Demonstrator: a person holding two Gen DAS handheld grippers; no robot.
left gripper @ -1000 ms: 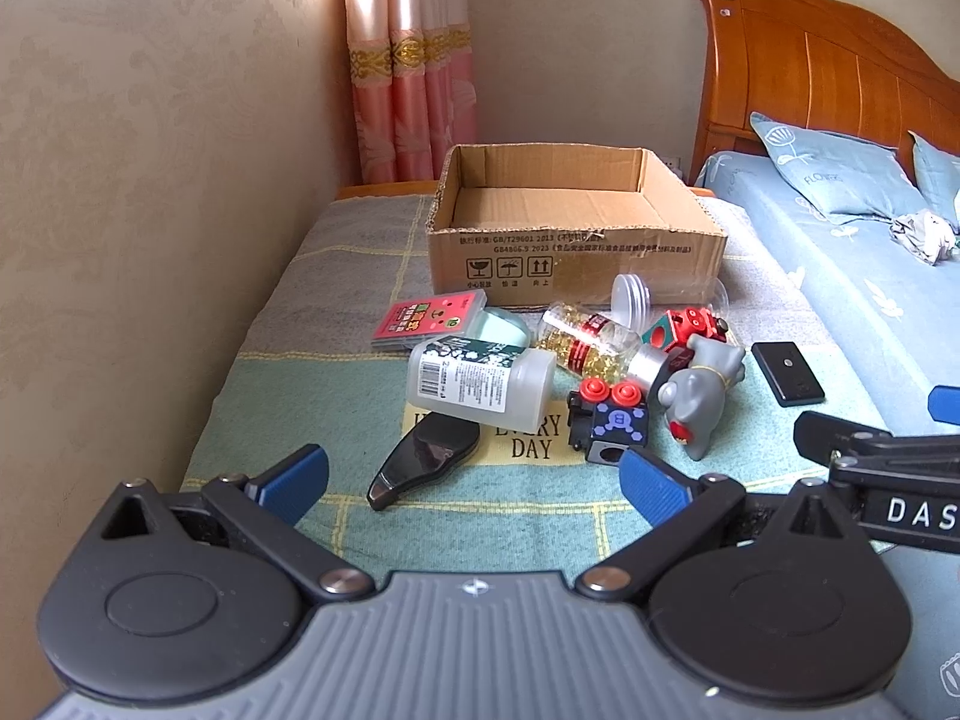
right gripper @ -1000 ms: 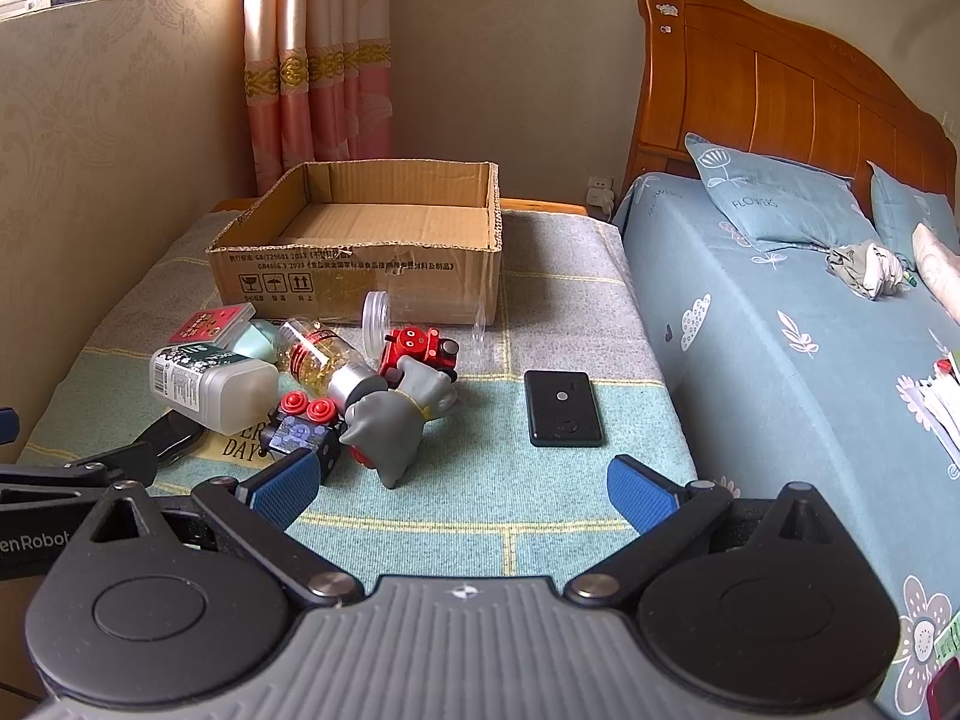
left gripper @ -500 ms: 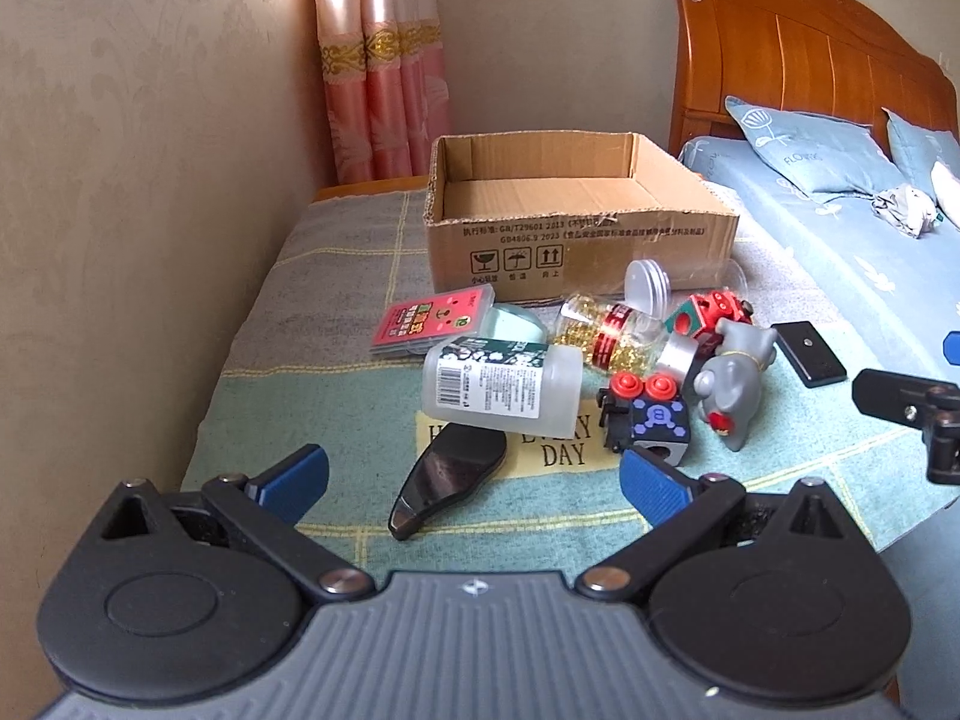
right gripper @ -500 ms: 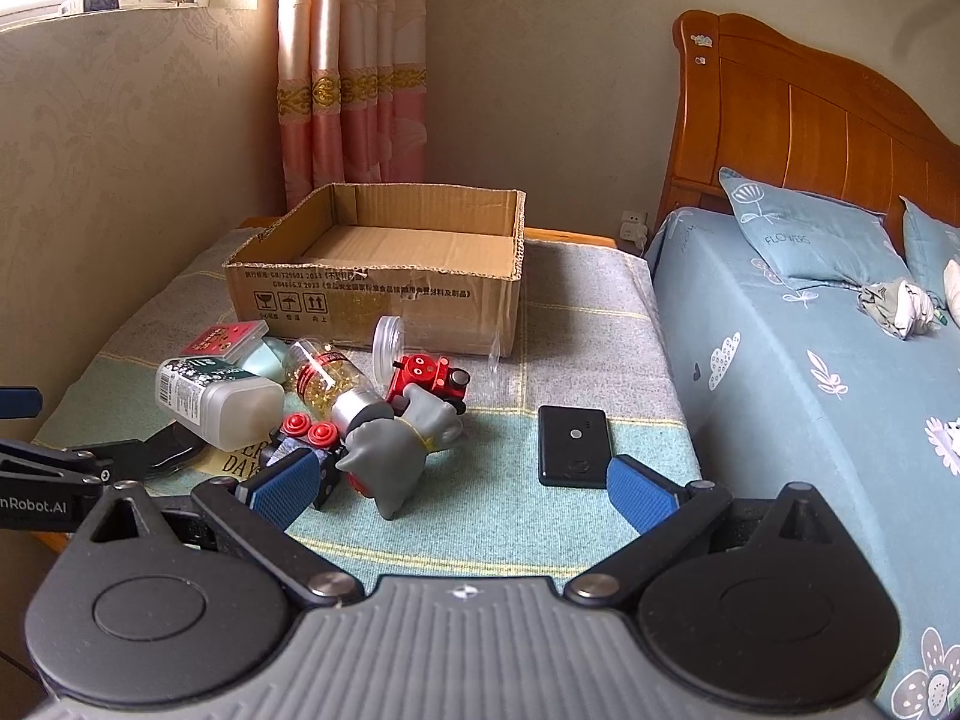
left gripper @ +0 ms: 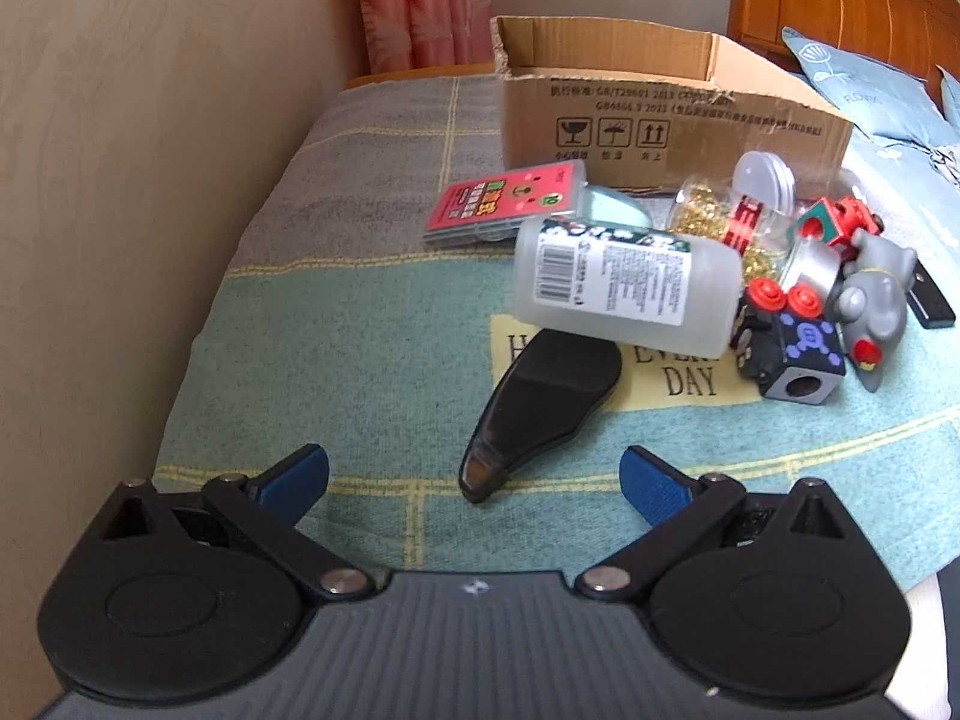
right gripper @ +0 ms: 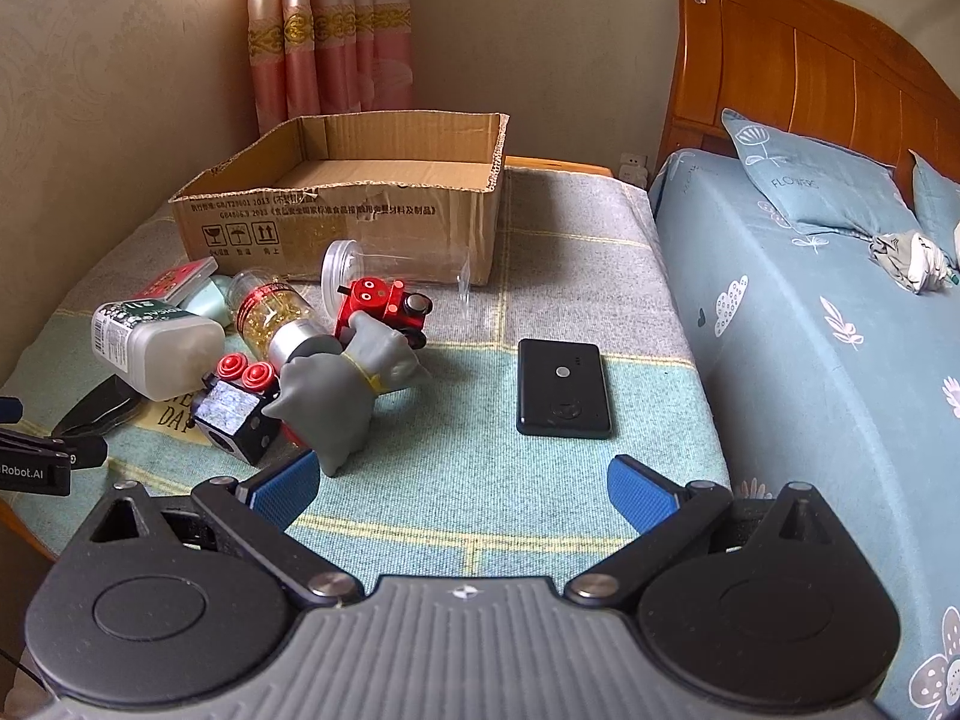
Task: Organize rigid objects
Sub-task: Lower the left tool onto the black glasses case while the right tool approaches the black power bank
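1. Clutter of rigid objects lies on the cloth-covered worktop (right gripper: 456, 480) before an open cardboard box (right gripper: 360, 222): frosted bottle (left gripper: 624, 285), gold-bead jar (right gripper: 273, 318), red toy (right gripper: 381, 306), grey figurine (right gripper: 342, 396), black cube (right gripper: 237, 411).
2. Black teardrop-shaped case (left gripper: 534, 408) lies just ahead of the left hand-held gripper (left gripper: 474, 474), jaws released, empty.
3. Right hand-held gripper (right gripper: 459, 483) hangs released near a flat black device (right gripper: 563, 387).
4. Bed (right gripper: 810, 324) adjoins.

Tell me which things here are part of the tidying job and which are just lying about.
Job: box, white bottle, black case, pill jar, red toy, grey figure, cube, black slab.
Lying about: pillow, crumpled cloth, curtain.
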